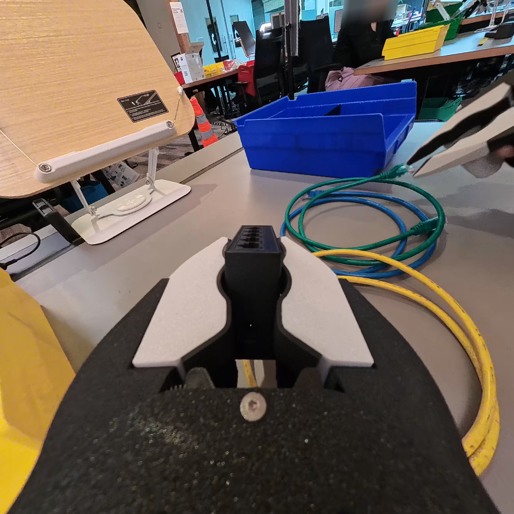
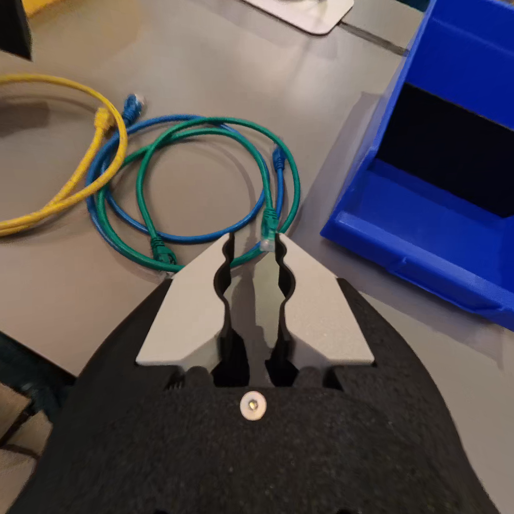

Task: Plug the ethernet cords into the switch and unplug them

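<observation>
Here, the left gripper [image 1: 253, 244] is clamped on the black switch [image 1: 252, 267], held up off the grey table [image 1: 194, 211] with its row of ports facing up and away. None of the ports has a cord in it.

The right gripper [image 2: 253, 239] stands open with a clear gap between its fingers. The clear plug of the green cord [image 2: 267, 230] hangs at the tip of its right finger [image 2: 311, 300], touching the inner edge; whether it is gripped I cannot tell. In the left wrist view that gripper [image 1: 411, 168] sits well right of the switch, plug at its tips.

3 cords lie coiled on the table: the green cord, a blue cord [image 2: 178, 236] looped under and through it, and a yellow cord [image 1: 434, 308] beside both, curving under the left gripper.

Around: a blue bin [image 1: 328, 139] just behind the coils, a wooden stand [image 1: 72, 83] on a white base at left, a yellow bin [image 1: 25, 361] at the near left edge.
</observation>
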